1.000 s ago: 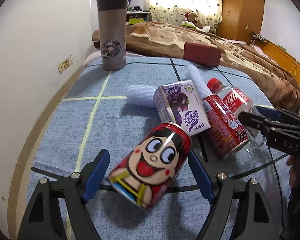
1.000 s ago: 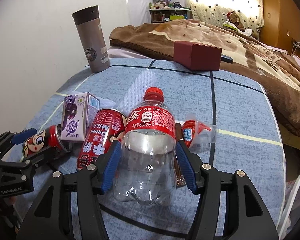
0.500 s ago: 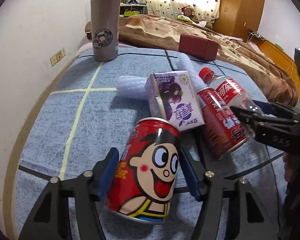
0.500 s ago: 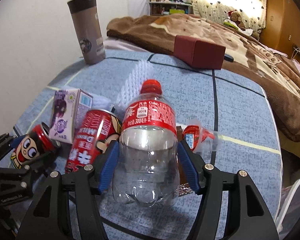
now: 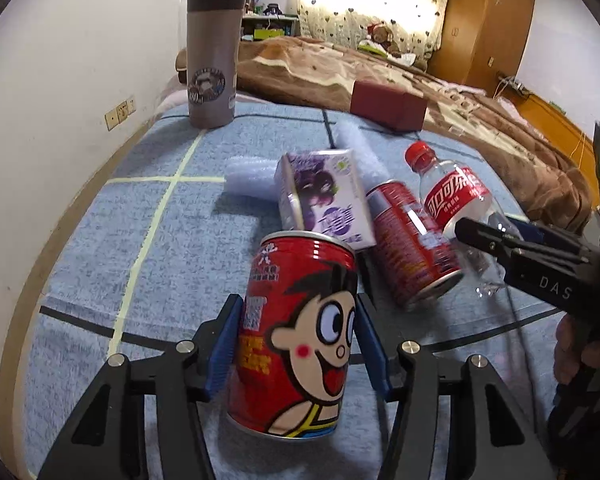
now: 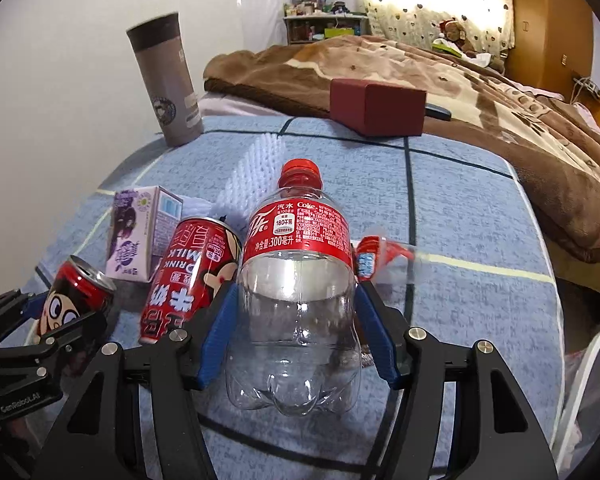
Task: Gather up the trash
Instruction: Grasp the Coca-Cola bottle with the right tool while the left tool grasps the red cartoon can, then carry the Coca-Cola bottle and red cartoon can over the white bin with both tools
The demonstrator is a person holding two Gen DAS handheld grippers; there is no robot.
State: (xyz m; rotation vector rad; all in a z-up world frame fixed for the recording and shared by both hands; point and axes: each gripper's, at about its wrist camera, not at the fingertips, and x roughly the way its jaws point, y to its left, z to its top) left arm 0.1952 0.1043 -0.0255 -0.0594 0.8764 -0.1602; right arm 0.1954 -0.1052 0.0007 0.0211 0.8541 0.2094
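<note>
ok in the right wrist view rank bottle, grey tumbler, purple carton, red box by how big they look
1. bottle, nearest the camera, so flattered
2. grey tumbler and red box, too alike to rank
3. purple carton

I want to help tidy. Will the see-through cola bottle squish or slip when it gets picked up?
Probably light: the cola bottle looks empty. Its thin clear wall may dent between the right gripper pads. Smooth and round, it might slip.

Cartoon can (image 5: 296,340) upright, clear bottle (image 6: 296,292) gripped
</note>
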